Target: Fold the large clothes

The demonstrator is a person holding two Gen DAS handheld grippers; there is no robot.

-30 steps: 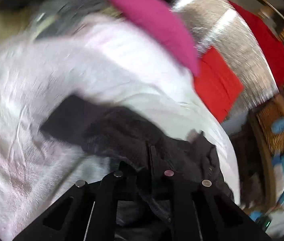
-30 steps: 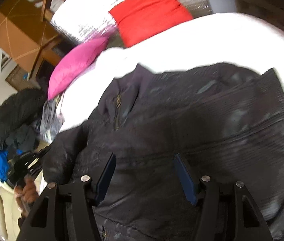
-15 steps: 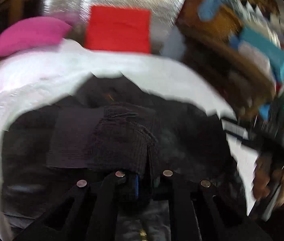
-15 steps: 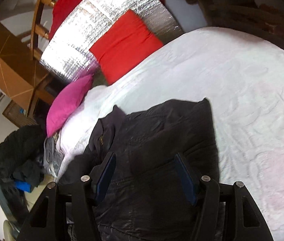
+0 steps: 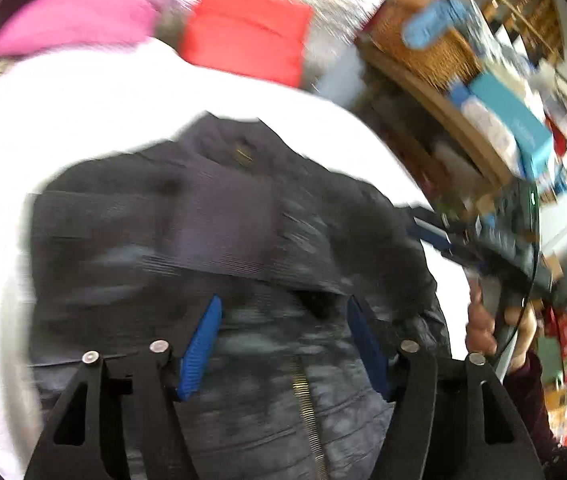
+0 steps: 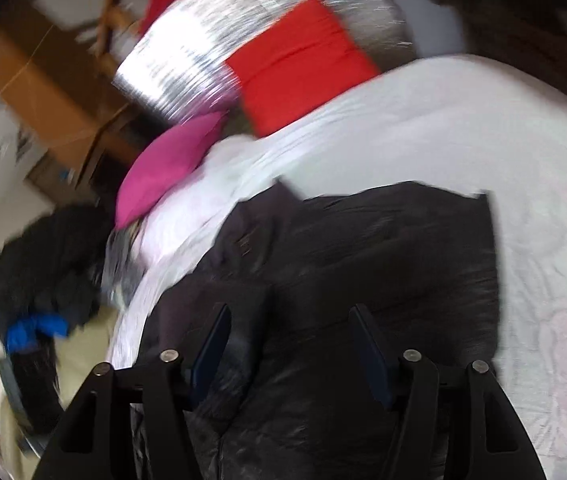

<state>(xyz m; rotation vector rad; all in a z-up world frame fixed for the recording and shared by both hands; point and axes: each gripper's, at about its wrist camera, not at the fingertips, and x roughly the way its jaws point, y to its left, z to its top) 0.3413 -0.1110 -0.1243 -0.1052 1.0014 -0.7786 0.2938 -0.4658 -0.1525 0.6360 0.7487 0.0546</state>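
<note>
Bed (image 6: 463, 128), white cover. Dark jacket (image 5: 219, 240) lies spread on it, zip up, a sleeve folded across the chest. Red cushion (image 6: 303, 64) and pink cushion (image 6: 163, 168) at bed's head. Left hand-held gripper (image 5: 283, 344) and right hand-held gripper (image 6: 287, 344): jaws opening above the jacket, nothing between them.

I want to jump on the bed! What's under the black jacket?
The black jacket lies on a white bedspread, which shows all around it. Whatever sits directly beneath the jacket is covered, so nothing more can be told.
</note>
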